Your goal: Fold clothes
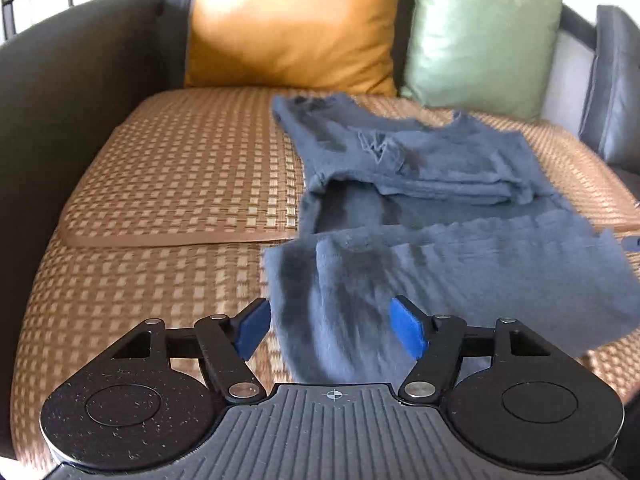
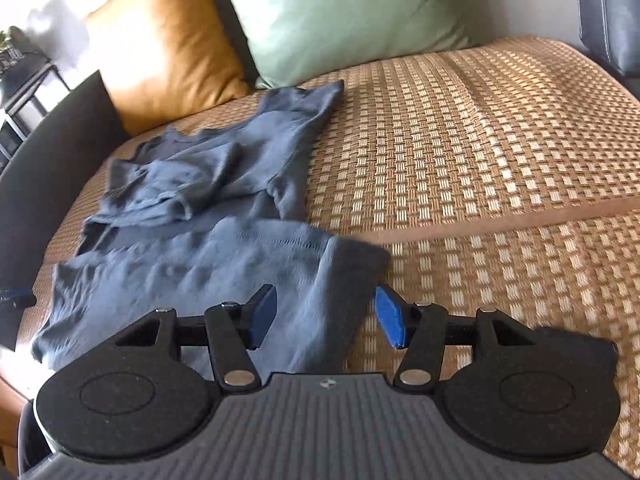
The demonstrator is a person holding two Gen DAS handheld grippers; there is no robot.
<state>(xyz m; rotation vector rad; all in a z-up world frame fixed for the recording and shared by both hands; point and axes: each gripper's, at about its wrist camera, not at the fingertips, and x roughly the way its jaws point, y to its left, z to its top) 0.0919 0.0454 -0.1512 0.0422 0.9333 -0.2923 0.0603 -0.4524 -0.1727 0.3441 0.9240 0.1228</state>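
My left gripper (image 1: 332,328): fingers spread wide, blue shirt (image 1: 420,184) hem loose between them. My right gripper (image 2: 326,320): likewise released, hem corner between its fingers. Shirt on mat (image 1: 180,168) ahead.

Shirt (image 1: 420,184) on mat (image 1: 180,168), two cushions (image 1: 292,20) behind it, armrest (image 1: 60,100) to the left.
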